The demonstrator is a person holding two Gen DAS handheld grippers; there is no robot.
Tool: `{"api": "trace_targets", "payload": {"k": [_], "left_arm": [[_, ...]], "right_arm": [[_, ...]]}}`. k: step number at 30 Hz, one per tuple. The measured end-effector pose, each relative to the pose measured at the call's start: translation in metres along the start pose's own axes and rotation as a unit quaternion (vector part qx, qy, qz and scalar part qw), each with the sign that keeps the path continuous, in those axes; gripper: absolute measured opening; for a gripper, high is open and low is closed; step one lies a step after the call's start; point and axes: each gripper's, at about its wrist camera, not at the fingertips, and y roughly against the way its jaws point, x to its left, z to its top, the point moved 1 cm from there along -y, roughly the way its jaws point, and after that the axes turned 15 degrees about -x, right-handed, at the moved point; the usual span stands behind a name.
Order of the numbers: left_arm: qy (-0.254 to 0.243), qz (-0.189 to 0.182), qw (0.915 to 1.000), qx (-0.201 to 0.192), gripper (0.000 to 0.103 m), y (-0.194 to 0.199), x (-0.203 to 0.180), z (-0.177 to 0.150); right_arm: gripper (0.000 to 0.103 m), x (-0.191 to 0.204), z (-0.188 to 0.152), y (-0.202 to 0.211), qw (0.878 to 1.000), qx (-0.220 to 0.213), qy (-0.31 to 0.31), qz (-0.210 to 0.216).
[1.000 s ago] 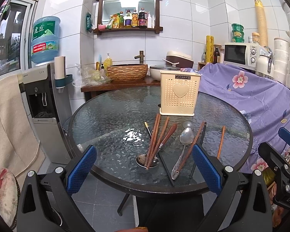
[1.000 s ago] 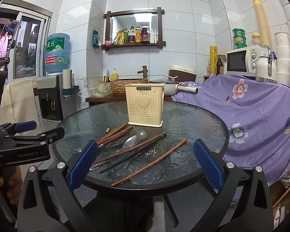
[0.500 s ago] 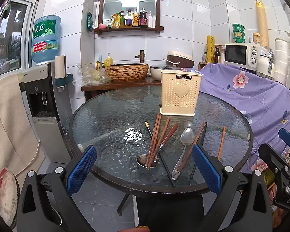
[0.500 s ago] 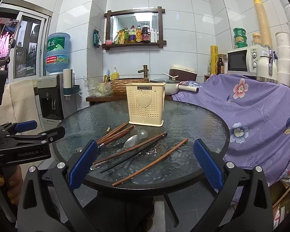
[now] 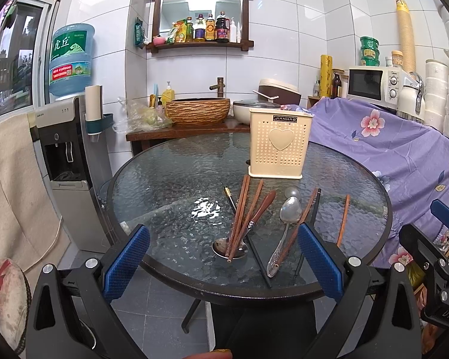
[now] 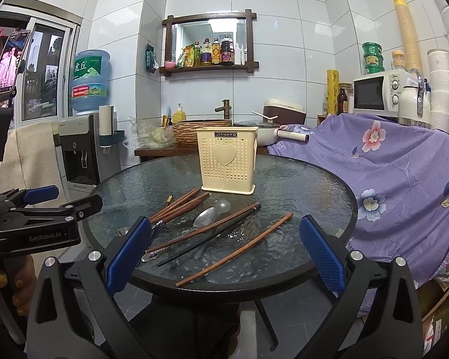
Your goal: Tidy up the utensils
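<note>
Your left tool (image 5: 223, 257) hangs just off the near edge of the tabletop (image 5: 164, 179), its blue pads (image 5: 125, 261) spread wide with nothing between them. Your right tool (image 6: 224, 251) sits the same way at the near rim, pads (image 6: 321, 252) wide apart and empty. In the right view the left tool shows at the left edge, gripped by your hand (image 6: 12, 284); in the left view the right tool's black frame shows at the far right.

Just beyond the left tool's pads lie the loose utensils. A bundle of brown wooden chopsticks (image 5: 239, 215) runs from near the holder toward you, their near ends resting over the bowl of a metal spoon (image 5: 221, 246) whose wooden handle (image 5: 262, 206) angles away. A black chopstick (image 5: 248, 239) crosses under them. To the right lies a silver spoon (image 5: 286, 227), bowl away from you, with a clear spoon (image 5: 291, 193) just beyond it. Another brown chopstick (image 5: 299, 224) and a black one (image 5: 309, 230) lie beside the silver spoon, and a single brown chopstick (image 5: 342, 220) lies apart at the right.

The cream perforated utensil holder (image 5: 278, 146) stands upright past the utensils, toward the far side of the round glass tabletop. A purple flowered cloth (image 5: 389, 149) drapes over something to the right.
</note>
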Motion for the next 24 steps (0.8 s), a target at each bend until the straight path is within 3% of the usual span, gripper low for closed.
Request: {"api": "trace_targets", "payload": {"k": [18, 24], "left_arm": [[-0.001, 0.000, 1.0000, 0.000, 0.097, 0.000, 0.000, 0.000], [-0.001, -0.004, 0.9996, 0.027, 0.097, -0.011, 0.007, -0.008]], "right_arm": [[0.098, 0.002, -0.001, -0.002, 1.000, 0.006, 0.003, 0.003], [0.098, -0.001, -0.011, -0.017, 0.999, 0.035, 0.017, -0.010]]}}
